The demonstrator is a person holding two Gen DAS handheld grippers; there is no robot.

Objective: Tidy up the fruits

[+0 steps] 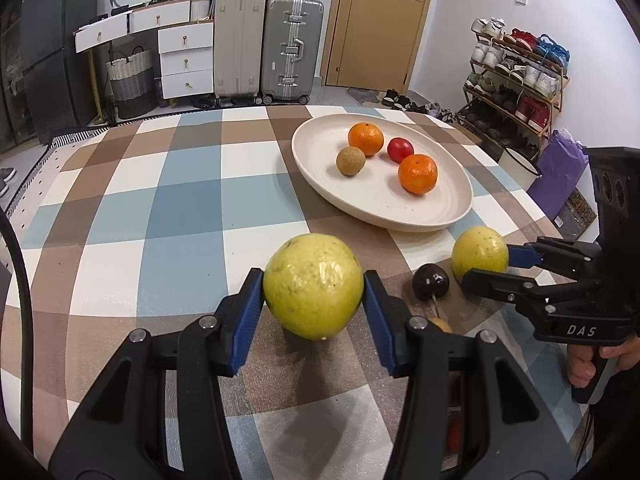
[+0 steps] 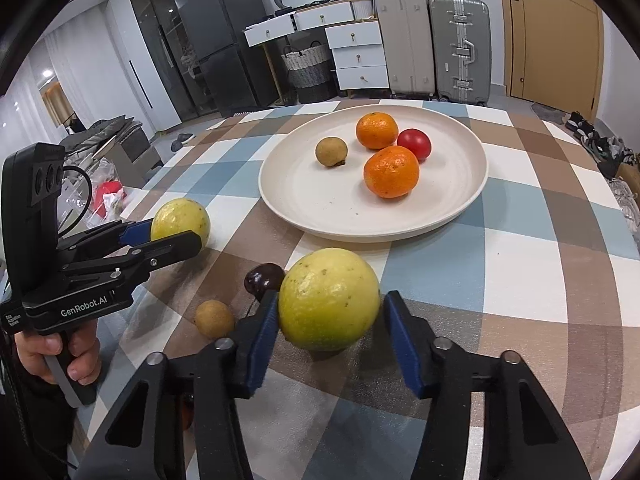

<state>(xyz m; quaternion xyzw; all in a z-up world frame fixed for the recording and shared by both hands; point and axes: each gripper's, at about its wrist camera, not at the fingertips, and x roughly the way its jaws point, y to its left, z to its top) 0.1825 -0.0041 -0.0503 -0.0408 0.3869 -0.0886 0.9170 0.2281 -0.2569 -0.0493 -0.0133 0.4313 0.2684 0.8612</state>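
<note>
A cream plate (image 1: 420, 216) (image 2: 304, 204) on the checked tablecloth holds two oranges (image 1: 417, 173) (image 2: 391, 171), a red tomato (image 1: 400, 149) (image 2: 415, 143) and a small brown fruit (image 1: 351, 161) (image 2: 331, 151). My left gripper (image 1: 314, 286) (image 2: 176, 230) is shut on a yellow-green fruit (image 1: 313, 285) (image 2: 181, 219) low over the table. My right gripper (image 2: 330, 306) (image 1: 486, 262) straddles a second yellow-green fruit (image 2: 329, 298) (image 1: 479, 254); its left pad touches, and a gap shows at the right pad. A dark cherry (image 1: 431, 281) (image 2: 262, 276) and a small brown fruit (image 2: 214, 318) lie between them.
The table's far edge (image 1: 224, 109) faces suitcases (image 1: 292, 48), white drawers (image 1: 186, 60) and a door (image 1: 380, 20). A shoe rack (image 1: 516, 80) stands right of the table. A fridge (image 2: 216, 44) and floor clutter (image 2: 108, 196) lie off the table's left side.
</note>
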